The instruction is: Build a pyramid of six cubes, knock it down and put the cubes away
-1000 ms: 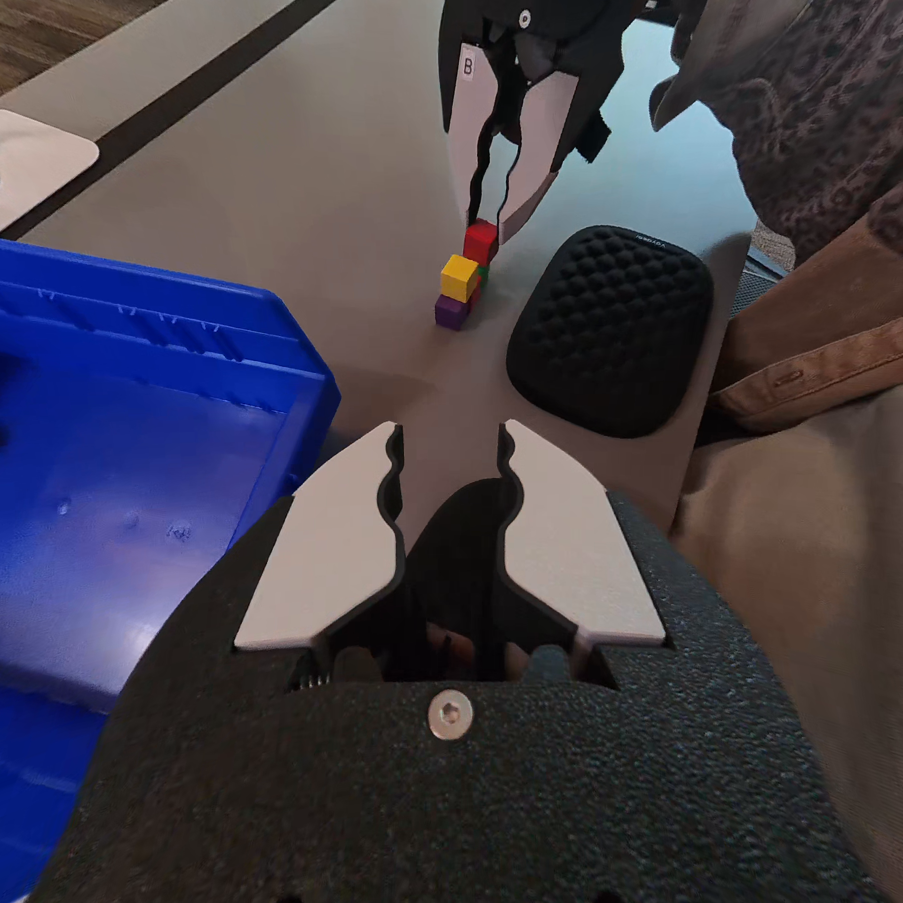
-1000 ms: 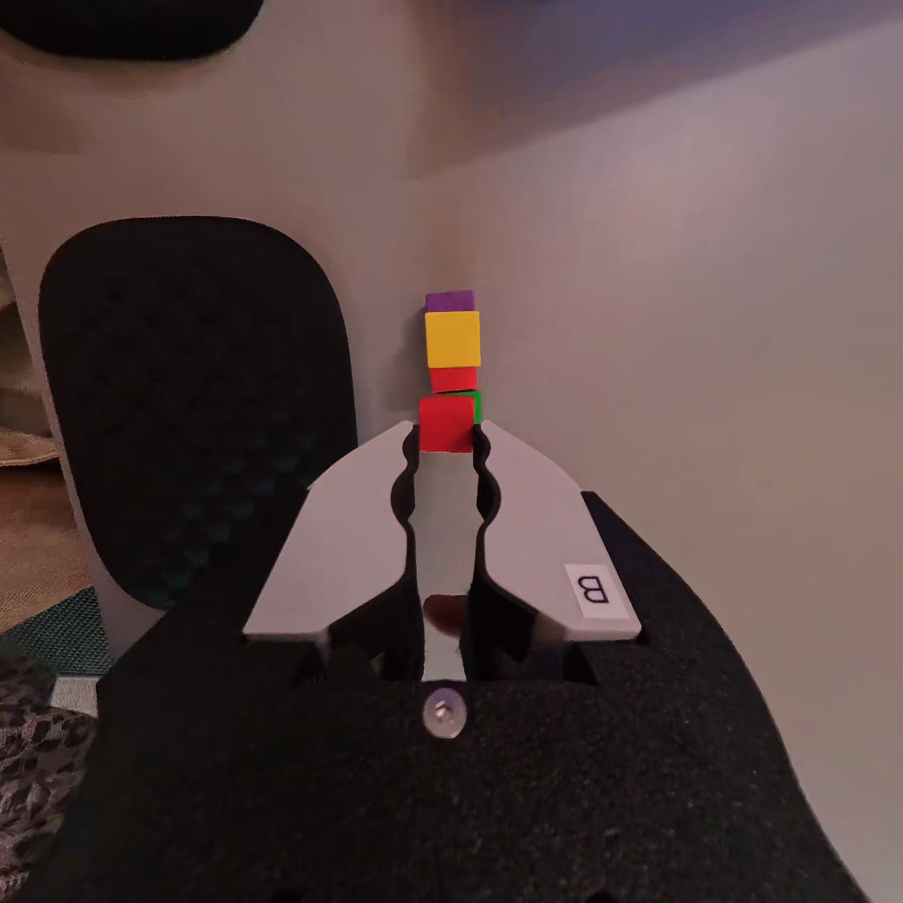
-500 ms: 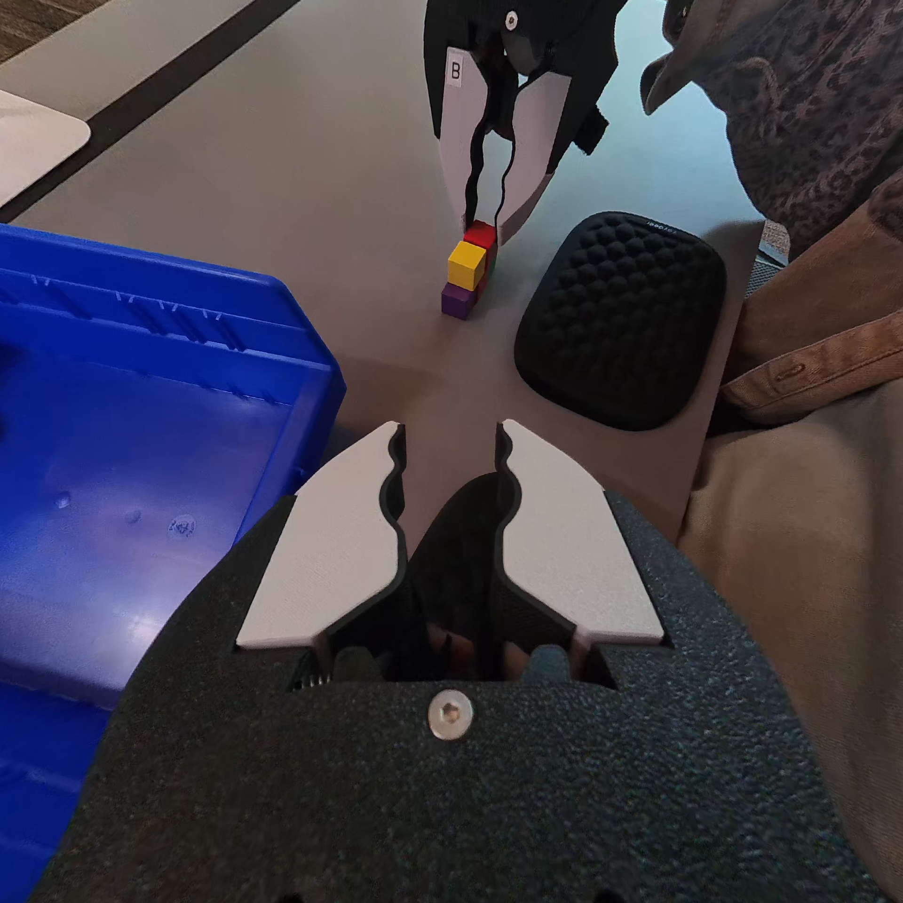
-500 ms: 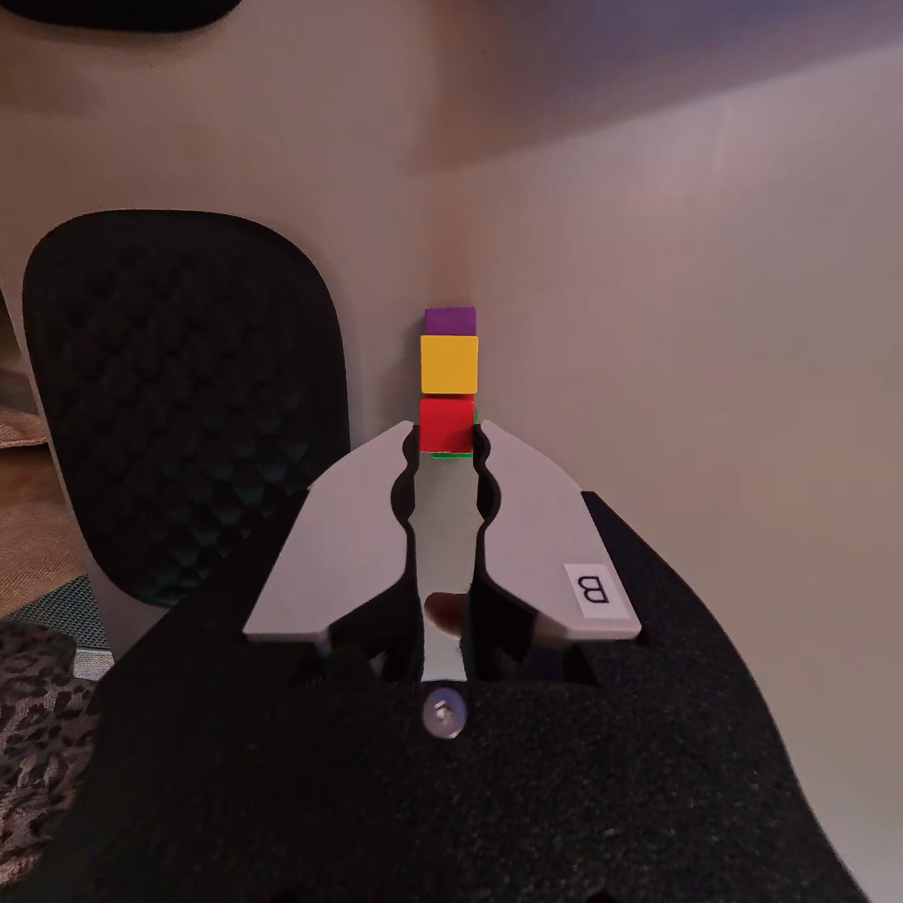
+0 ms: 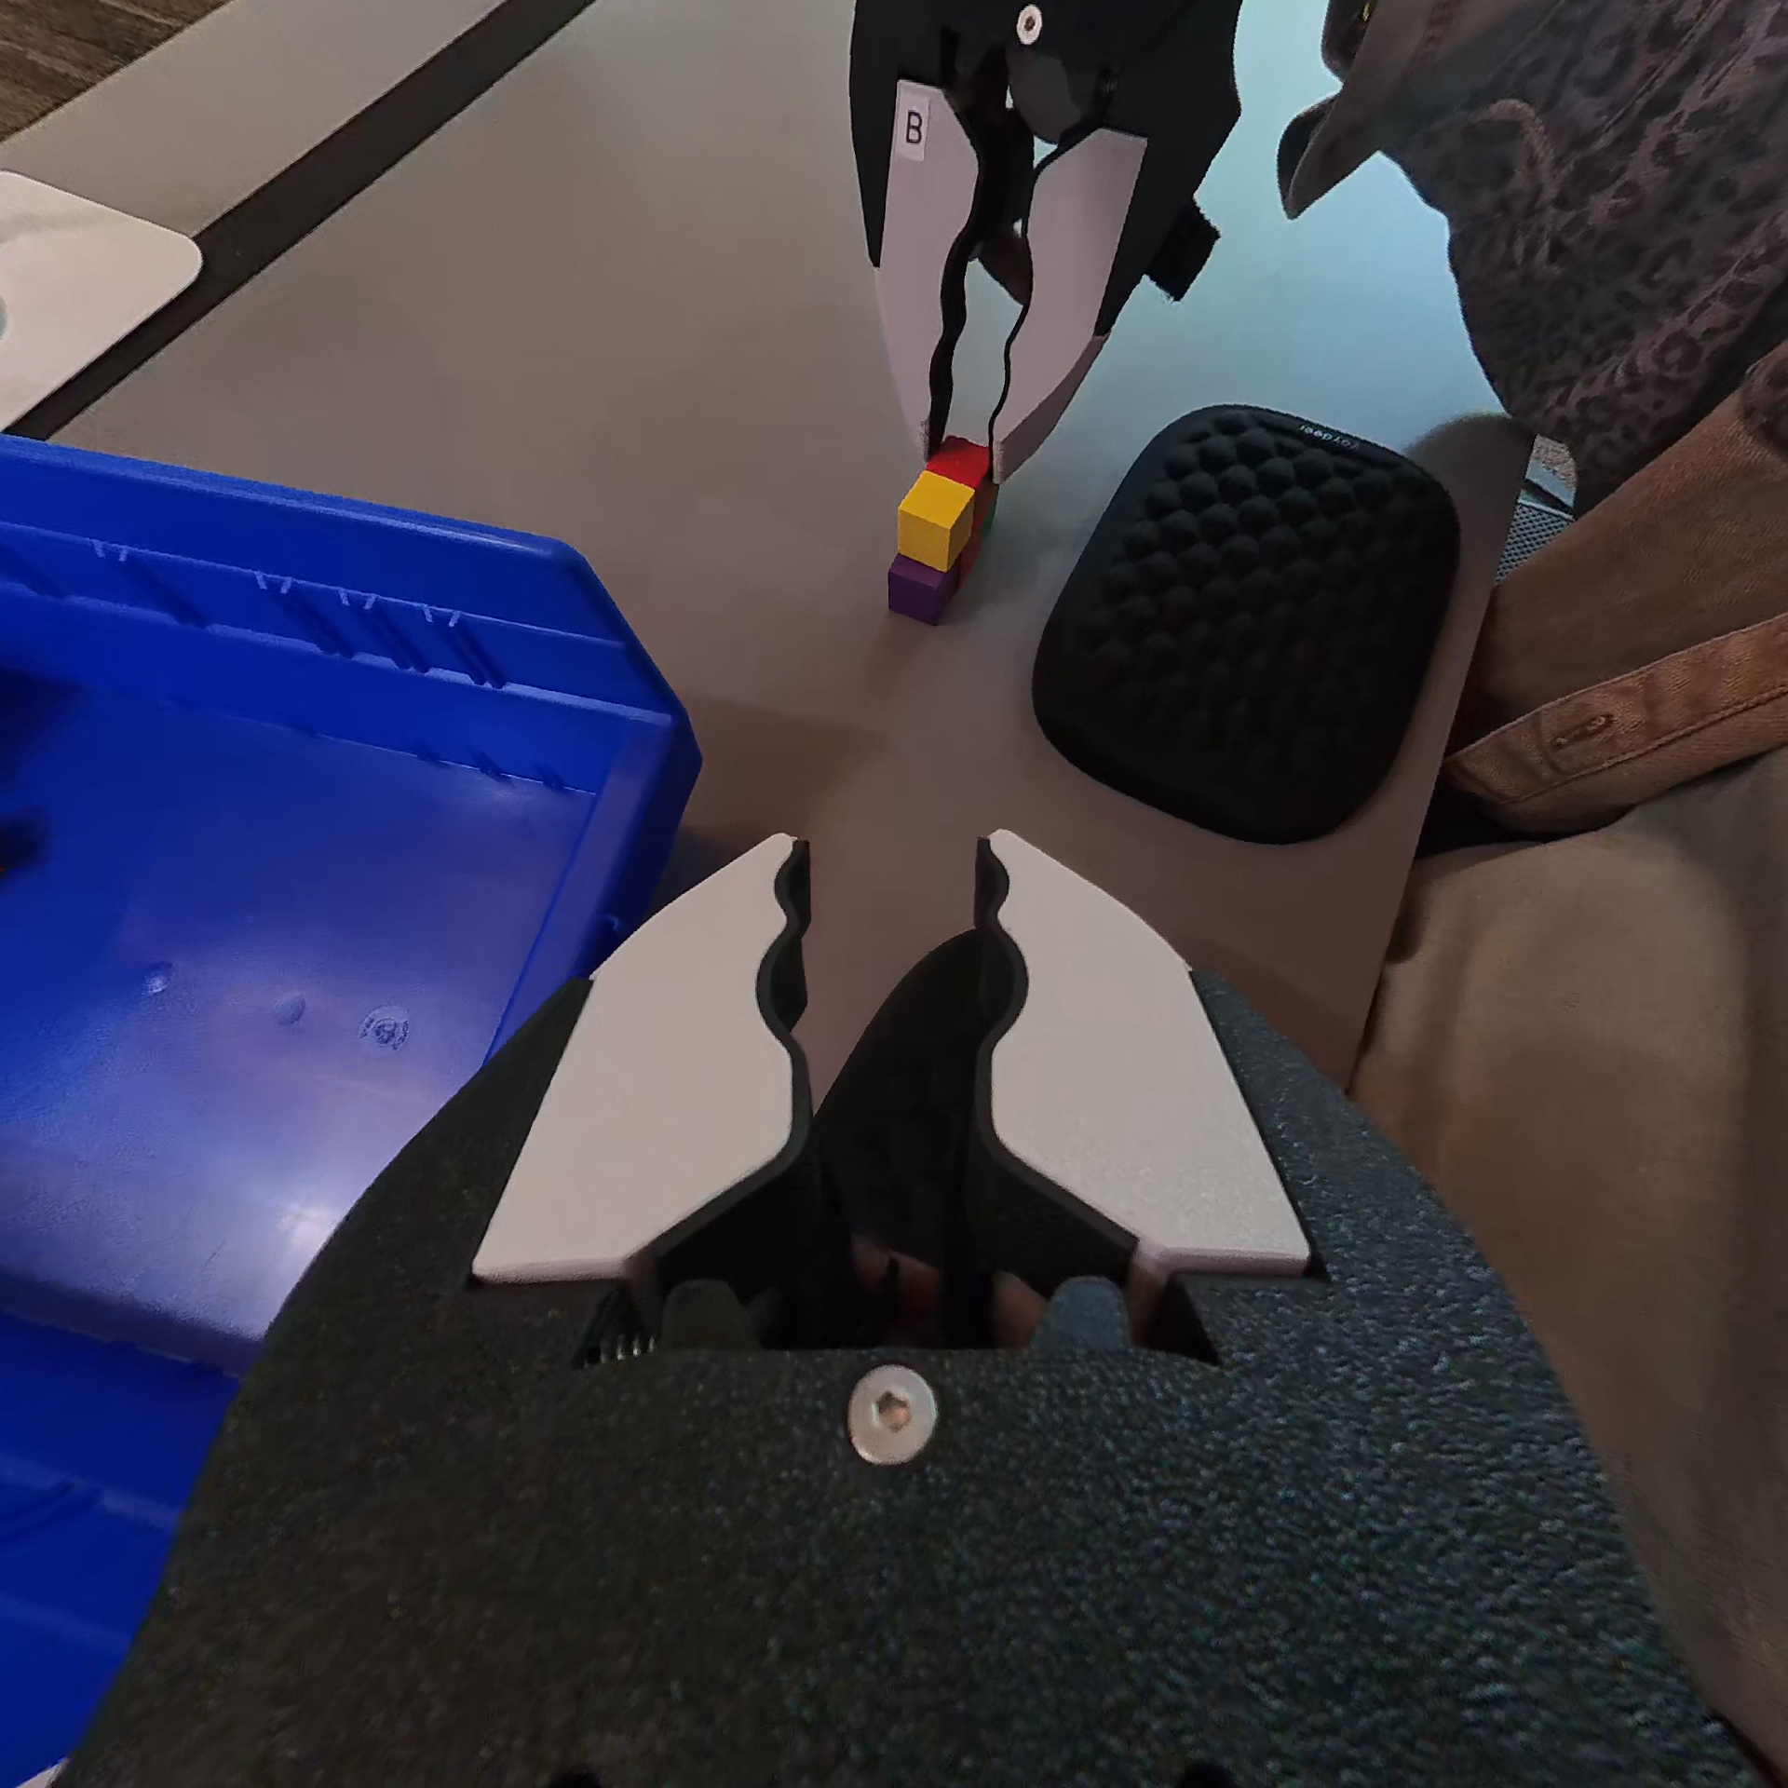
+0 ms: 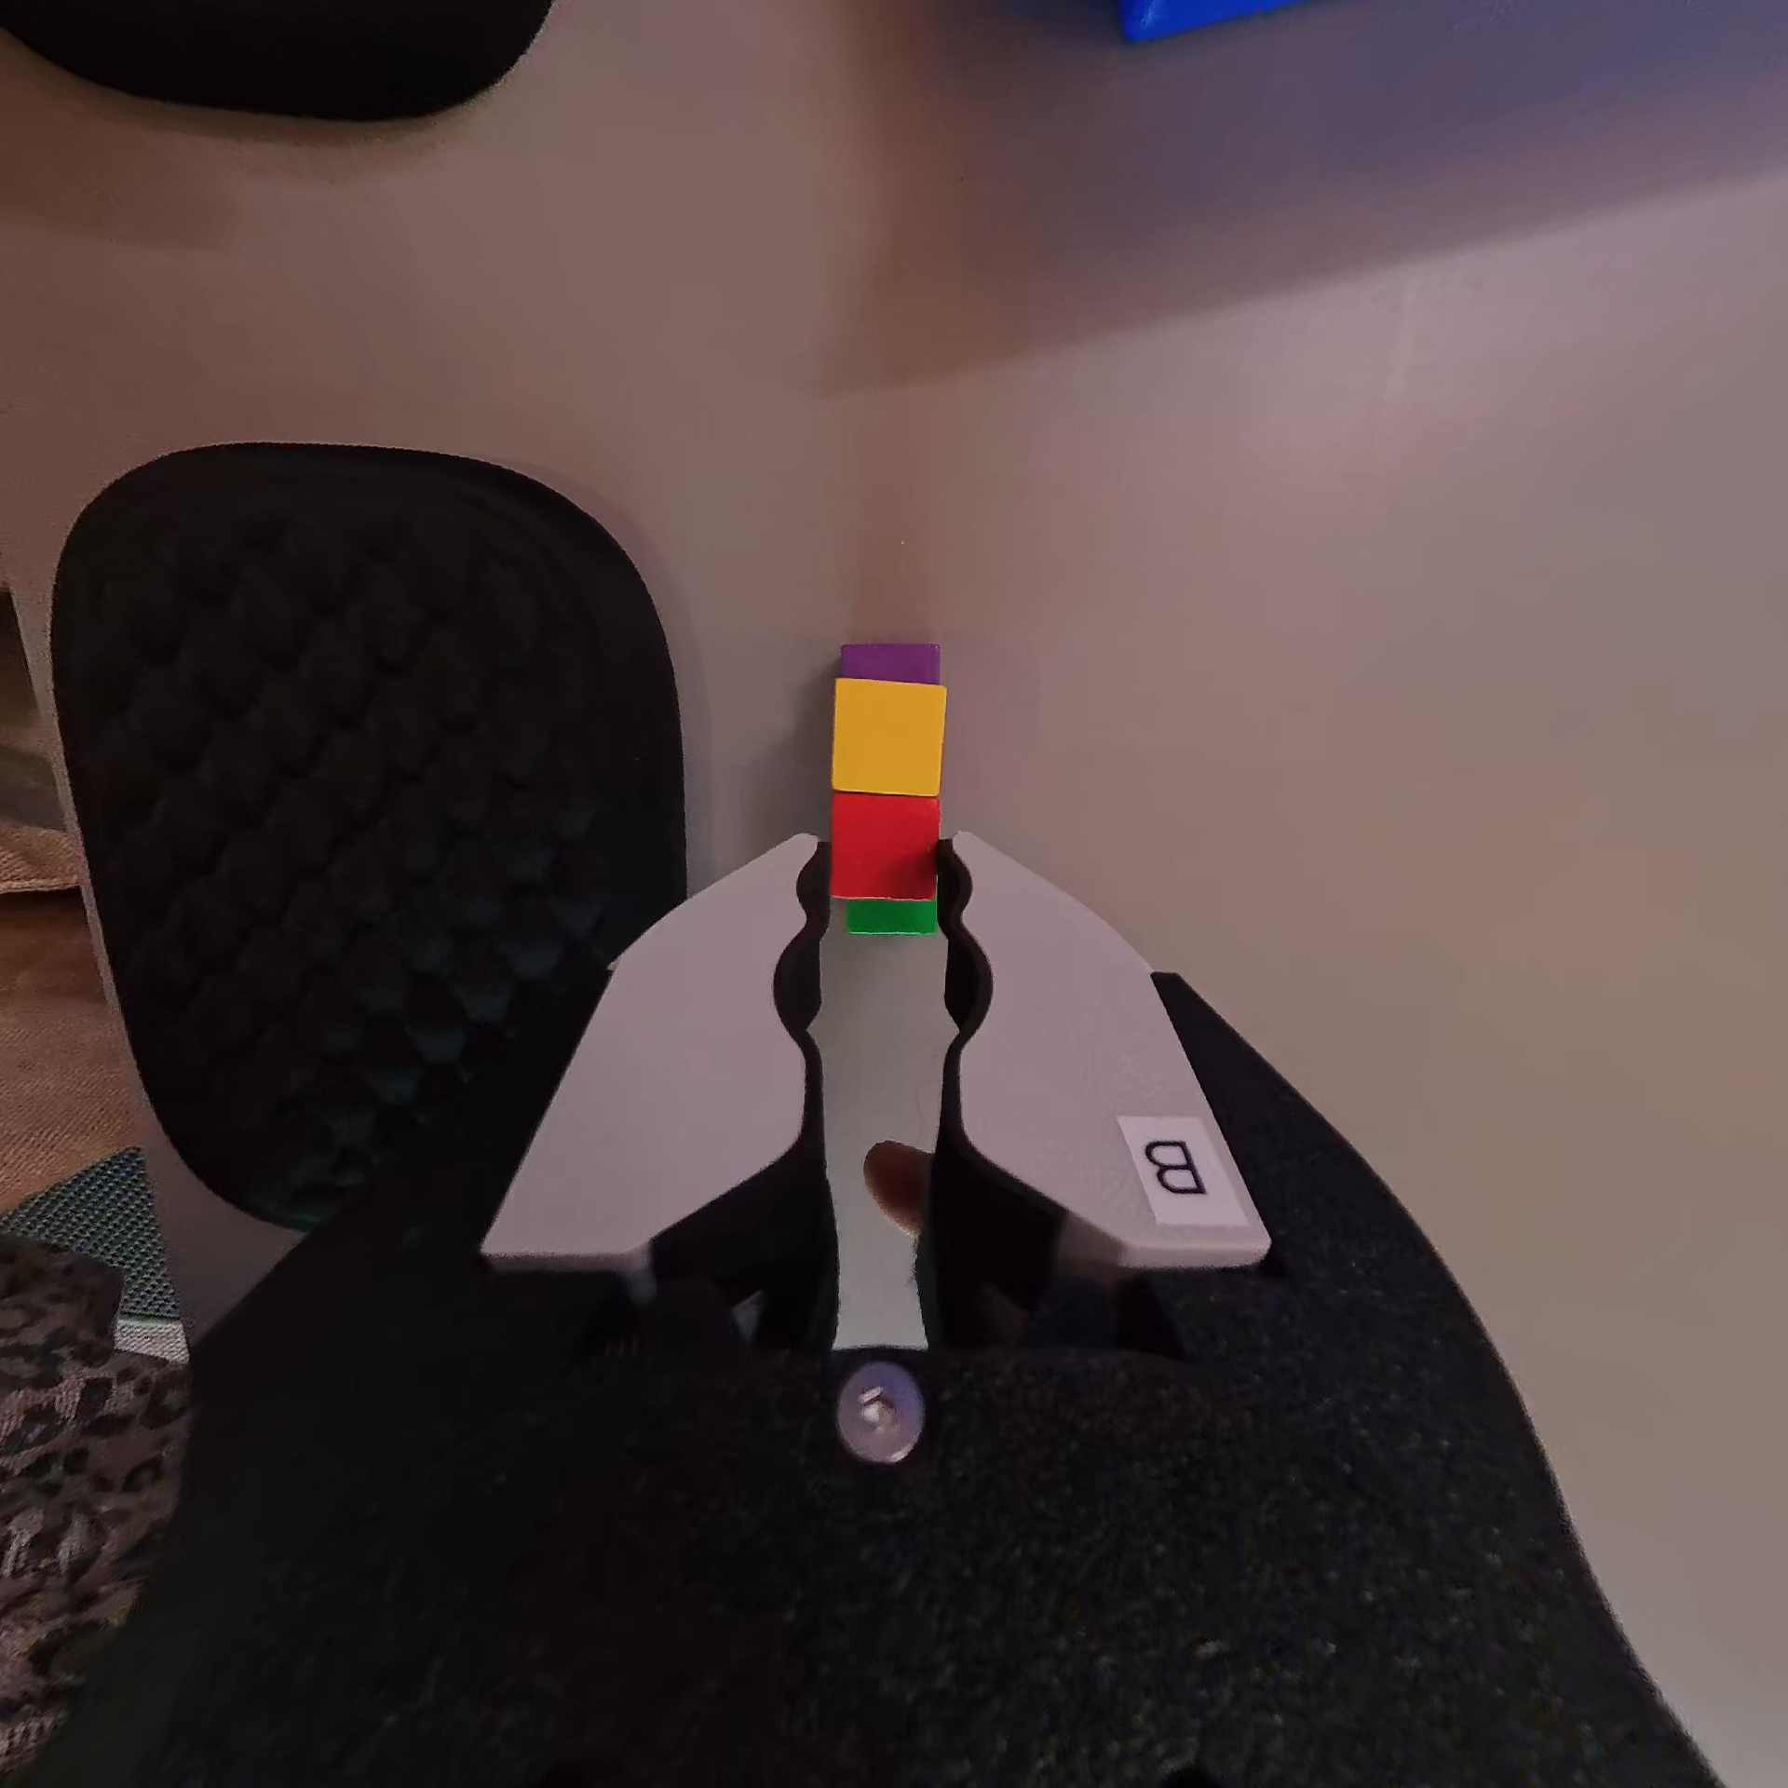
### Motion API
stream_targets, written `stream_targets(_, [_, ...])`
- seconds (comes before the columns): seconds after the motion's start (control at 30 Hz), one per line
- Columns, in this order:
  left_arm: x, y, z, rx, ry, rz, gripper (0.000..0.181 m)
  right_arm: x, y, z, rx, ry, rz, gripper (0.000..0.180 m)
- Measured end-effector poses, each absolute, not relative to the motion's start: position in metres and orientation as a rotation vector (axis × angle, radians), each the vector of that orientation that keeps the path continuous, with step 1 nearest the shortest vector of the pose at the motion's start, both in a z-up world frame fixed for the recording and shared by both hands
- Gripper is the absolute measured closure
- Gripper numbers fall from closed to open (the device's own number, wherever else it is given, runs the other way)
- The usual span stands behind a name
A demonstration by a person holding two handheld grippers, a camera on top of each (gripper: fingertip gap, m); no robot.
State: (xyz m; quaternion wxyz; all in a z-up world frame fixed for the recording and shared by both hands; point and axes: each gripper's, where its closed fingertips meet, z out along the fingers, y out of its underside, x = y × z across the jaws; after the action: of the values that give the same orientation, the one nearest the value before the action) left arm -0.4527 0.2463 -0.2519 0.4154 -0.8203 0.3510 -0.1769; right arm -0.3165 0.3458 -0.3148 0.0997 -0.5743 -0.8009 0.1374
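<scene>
A short row of cubes stands on the grey table: a purple cube (image 5: 914, 590) at the near end and a yellow cube (image 5: 934, 527) on the layer above it. My right gripper (image 5: 968, 445) comes down from above, shut on a red cube (image 5: 958, 464) that sits level with the yellow one. In the right wrist view my right gripper (image 6: 879, 851) pinches the red cube (image 6: 882, 842) over a green cube (image 6: 890, 916), with the yellow cube (image 6: 888, 735) and the purple cube (image 6: 888, 661) beyond. My left gripper (image 5: 890, 851) is open and empty, well short of the cubes.
A blue bin (image 5: 290, 774) stands at the left, close to my left gripper; its edge also shows in the right wrist view (image 6: 1209, 14). A black dimpled pad (image 5: 1248, 619) lies right of the cubes. A person's clothing (image 5: 1596, 871) fills the right side. A white mat (image 5: 77, 281) lies far left. The gap from one gripper's tips to the other's is roughly 20 cm.
My right gripper has lowered the red cube until it sits level with the yellow cube, hiding the lower red cube. My left gripper has stayed open and hardly moved.
</scene>
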Motion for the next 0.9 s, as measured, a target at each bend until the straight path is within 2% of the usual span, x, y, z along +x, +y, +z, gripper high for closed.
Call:
stream_targets(0.27, [-0.455,0.253,-0.249,-2.067,0.868,-0.424,0.148,-0.315,0.348,-0.303,-1.682,-2.299,0.438,0.151])
stream_targets(0.53, [-0.486,0.285,-0.224,-2.142,0.87,-0.235,0.143,-0.33,0.325,-0.249,-1.531,-1.855,0.641,0.143])
stream_targets(0.77, [-0.563,0.359,-0.217,-2.269,0.994,0.013,0.135,-0.331,0.299,-0.239,-1.484,-1.673,0.8,0.142])
stream_targets(0.9, [-0.604,0.413,-0.235,-2.338,1.086,0.156,0.13,-0.333,0.295,-0.238,-1.457,-1.62,0.83,0.142])
